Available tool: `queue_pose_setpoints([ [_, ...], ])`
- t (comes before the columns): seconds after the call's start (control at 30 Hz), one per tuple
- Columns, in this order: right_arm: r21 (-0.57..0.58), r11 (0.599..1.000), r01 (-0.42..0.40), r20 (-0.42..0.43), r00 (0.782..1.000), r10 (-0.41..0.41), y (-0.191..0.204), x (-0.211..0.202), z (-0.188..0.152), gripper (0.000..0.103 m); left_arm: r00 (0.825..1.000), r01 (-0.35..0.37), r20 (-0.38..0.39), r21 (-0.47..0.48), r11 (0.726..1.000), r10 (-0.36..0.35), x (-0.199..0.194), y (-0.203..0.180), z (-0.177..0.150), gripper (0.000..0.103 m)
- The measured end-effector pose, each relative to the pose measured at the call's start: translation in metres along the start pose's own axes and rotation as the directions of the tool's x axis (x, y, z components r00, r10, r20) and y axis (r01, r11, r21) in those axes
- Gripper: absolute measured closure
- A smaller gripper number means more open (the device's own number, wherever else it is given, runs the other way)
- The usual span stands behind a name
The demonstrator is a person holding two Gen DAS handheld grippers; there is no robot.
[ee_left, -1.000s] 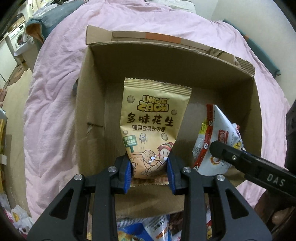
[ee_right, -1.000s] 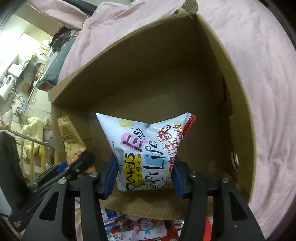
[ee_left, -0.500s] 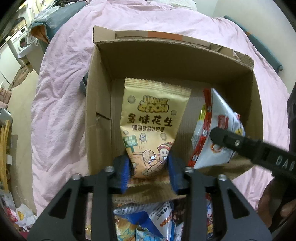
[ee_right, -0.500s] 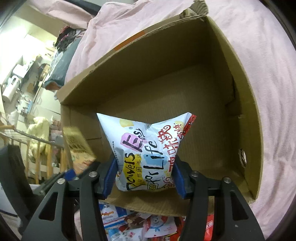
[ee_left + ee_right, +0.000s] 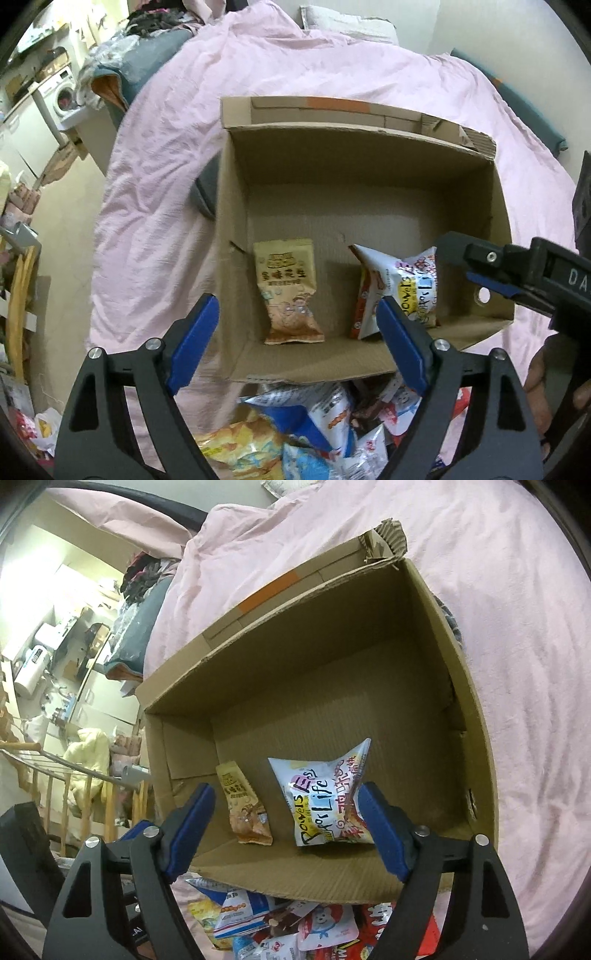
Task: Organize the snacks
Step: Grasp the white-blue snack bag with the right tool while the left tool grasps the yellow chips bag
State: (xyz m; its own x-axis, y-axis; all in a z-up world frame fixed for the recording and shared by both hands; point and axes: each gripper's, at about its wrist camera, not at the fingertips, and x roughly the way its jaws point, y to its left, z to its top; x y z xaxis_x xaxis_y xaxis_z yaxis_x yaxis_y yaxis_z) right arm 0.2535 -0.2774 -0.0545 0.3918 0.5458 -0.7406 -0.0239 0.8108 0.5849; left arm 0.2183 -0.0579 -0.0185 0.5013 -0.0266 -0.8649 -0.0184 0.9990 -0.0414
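An open cardboard box [image 5: 369, 158] [image 5: 465, 716] lies on the pink bed. A tan peanut packet [image 5: 288, 290] [image 5: 243, 805] lies on the box floor at the near left. A white Power's Life packet [image 5: 399, 288] [image 5: 328, 797] lies to its right. My left gripper [image 5: 299, 343] is open and empty above the box's near edge. My right gripper [image 5: 284, 830] is open and empty, also by the near edge; one of its arms shows in the left wrist view [image 5: 517, 273] over the box's right side.
A heap of loose snack packets [image 5: 314, 428] [image 5: 295, 923] lies just in front of the box. The pink duvet [image 5: 166, 184] surrounds the box. A wooden rail [image 5: 55, 768] and room clutter stand off the bed to the left.
Both grippers have opened and let go of their packets, which now lie on the box floor. Both grippers have drawn back and up from the box.
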Motion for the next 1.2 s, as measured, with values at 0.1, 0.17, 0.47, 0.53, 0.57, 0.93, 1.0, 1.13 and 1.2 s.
queue_pose_setpoints([
  [0.1,-0.004,1.000,-0.001,0.005,1.000,0.001,0.003,-0.002,-0.001,0.021,1.000,-0.007,0.002,-0.006,1.000,0.007,-0.004,0.006,-0.003,0.018],
  [0.17,-0.007,1.000,-0.002,0.006,1.000,0.002,0.004,-0.004,-0.003,0.021,1.000,-0.011,0.004,-0.012,1.000,0.011,-0.008,0.012,-0.006,0.018],
  [0.47,-0.033,0.999,-0.002,0.007,1.000,0.002,0.013,-0.023,-0.022,0.021,0.997,-0.060,0.045,0.007,0.998,0.060,-0.035,0.033,-0.030,0.018],
  [0.53,-0.033,0.999,-0.008,-0.004,1.000,0.008,0.015,-0.026,-0.028,0.021,0.996,-0.069,0.055,0.010,0.998,0.068,-0.041,0.038,-0.035,0.018],
  [0.57,-0.030,1.000,-0.008,-0.007,1.000,0.008,0.015,-0.027,-0.031,0.021,0.996,-0.074,0.058,0.009,0.997,0.073,-0.044,0.041,-0.039,0.018],
  [0.93,0.000,1.000,0.006,-0.061,0.998,-0.006,0.014,-0.032,-0.084,0.021,0.997,-0.078,0.010,-0.046,0.996,0.078,-0.049,0.079,-0.088,0.018],
  [1.0,-0.009,1.000,0.019,-0.071,0.997,-0.020,0.014,-0.032,-0.094,0.021,0.998,-0.067,0.001,-0.071,0.995,0.067,-0.048,0.087,-0.096,0.018],
  [1.13,-0.039,0.999,0.021,-0.123,0.992,-0.026,0.018,-0.023,-0.116,0.021,0.999,-0.035,-0.006,-0.120,0.992,0.035,-0.047,0.099,-0.107,0.018],
  [1.2,-0.056,0.998,0.024,-0.164,0.986,-0.033,0.022,-0.014,-0.127,0.021,1.000,-0.027,-0.017,-0.143,0.989,0.025,-0.045,0.102,-0.109,0.018],
])
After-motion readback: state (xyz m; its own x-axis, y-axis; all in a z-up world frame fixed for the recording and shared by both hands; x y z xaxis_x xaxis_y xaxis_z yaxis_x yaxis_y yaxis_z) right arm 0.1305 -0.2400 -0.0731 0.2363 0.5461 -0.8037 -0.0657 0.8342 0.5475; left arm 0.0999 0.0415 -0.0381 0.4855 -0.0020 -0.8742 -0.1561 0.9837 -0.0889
